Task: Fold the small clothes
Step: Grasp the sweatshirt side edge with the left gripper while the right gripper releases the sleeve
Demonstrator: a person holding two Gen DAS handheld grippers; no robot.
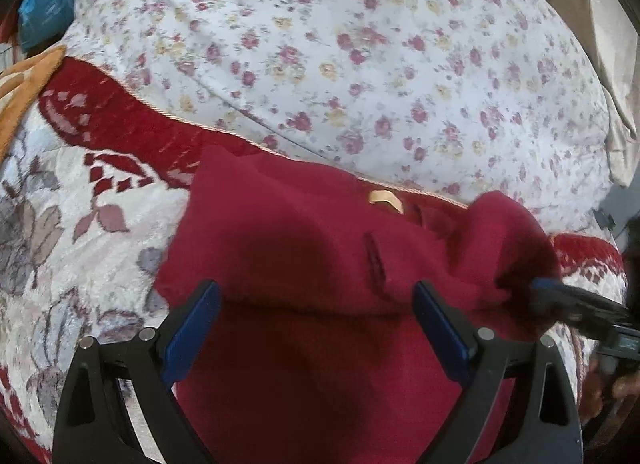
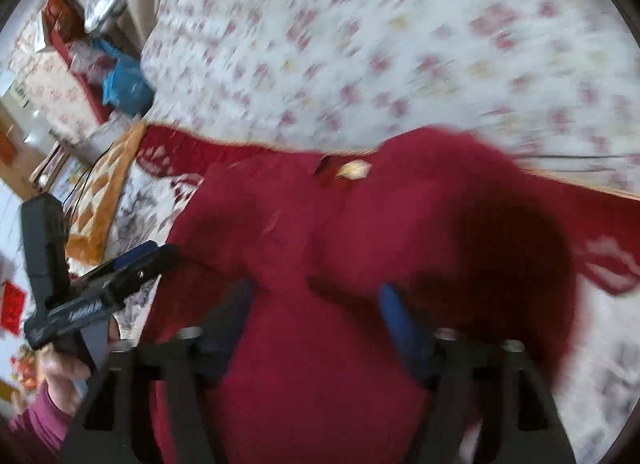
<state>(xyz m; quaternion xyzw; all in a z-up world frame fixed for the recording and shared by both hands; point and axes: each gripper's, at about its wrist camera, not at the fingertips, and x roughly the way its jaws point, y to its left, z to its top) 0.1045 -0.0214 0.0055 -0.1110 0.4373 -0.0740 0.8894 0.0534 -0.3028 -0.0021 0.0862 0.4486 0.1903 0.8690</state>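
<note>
A small dark red garment (image 1: 304,240) with a gold label at its neck lies on a patterned blanket; it also fills the right wrist view (image 2: 360,232). My left gripper (image 1: 316,304) is open, its blue pads spread over the garment's near part. My right gripper (image 2: 316,300) has its fingers spread with red cloth between them and a fold draped over the right finger; the view is blurred. In the left wrist view the right gripper's fingers (image 1: 560,296) reach into the garment's raised right edge. The left gripper (image 2: 132,260) shows at the left of the right wrist view.
The blanket (image 1: 68,199) is white and red with leaf patterns. Behind it lies a floral white bedsheet (image 1: 360,43). An orange patterned cloth (image 2: 104,199) lies at the left. A blue bag (image 2: 124,83) and clutter sit at the far left.
</note>
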